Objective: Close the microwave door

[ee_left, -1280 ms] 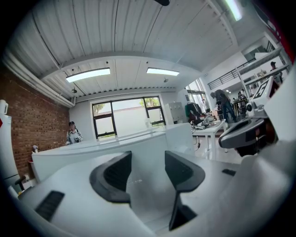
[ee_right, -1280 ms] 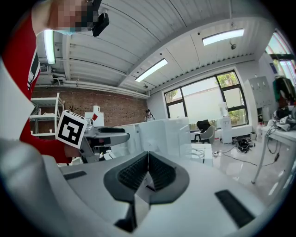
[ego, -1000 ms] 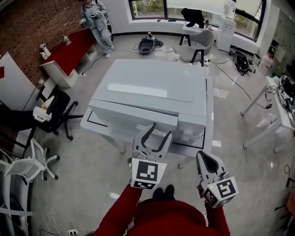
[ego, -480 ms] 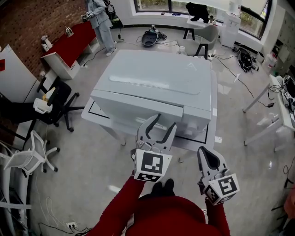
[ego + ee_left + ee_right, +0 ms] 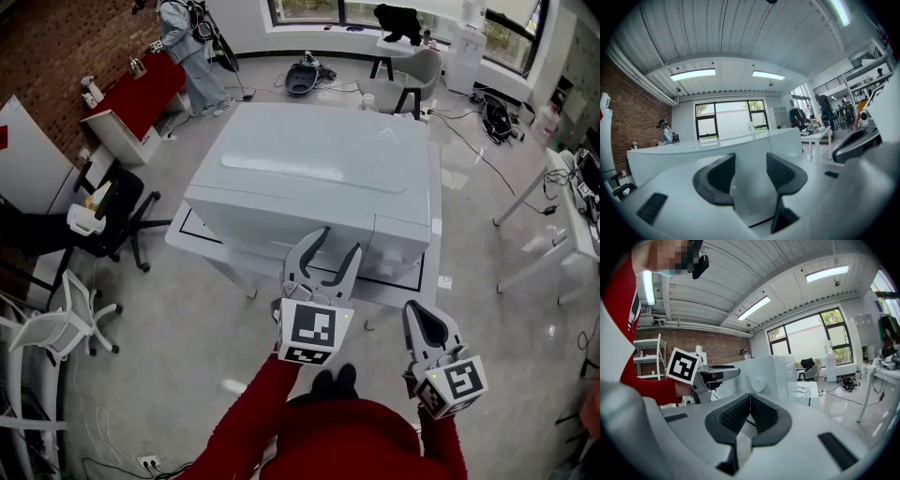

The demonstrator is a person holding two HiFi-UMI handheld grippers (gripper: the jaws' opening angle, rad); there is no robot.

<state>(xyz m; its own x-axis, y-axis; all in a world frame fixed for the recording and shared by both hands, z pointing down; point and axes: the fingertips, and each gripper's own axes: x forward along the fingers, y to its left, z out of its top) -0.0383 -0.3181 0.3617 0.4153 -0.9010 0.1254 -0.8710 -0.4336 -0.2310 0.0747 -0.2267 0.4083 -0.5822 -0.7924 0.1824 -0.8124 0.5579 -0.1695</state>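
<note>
A large white microwave (image 5: pixel 319 169) stands on a low white table (image 5: pixel 192 242), seen from above in the head view. Its door (image 5: pixel 281 217) faces me and lies nearly level with the control panel (image 5: pixel 403 246); I cannot tell if it is fully latched. My left gripper (image 5: pixel 339 241) is open, its fingertips at the door's right end with nothing between them. In the left gripper view the white door (image 5: pixel 750 150) fills the space ahead of the left gripper (image 5: pixel 750 174). My right gripper (image 5: pixel 419 312) is shut, held low and to the right, apart from the microwave (image 5: pixel 764 373).
A black office chair (image 5: pixel 117 220) and a white chair (image 5: pixel 56 323) stand at the left. Behind are a red counter (image 5: pixel 141 94), a person (image 5: pixel 187 47) and a grey chair (image 5: pixel 412 75). At the right edge is a white desk (image 5: pixel 562 225). My shoes (image 5: pixel 333 382) show below.
The left gripper has moved forward to the microwave's front. The door, which stood out from the body a second ago, now lies closer in. The right gripper has hardly moved.
</note>
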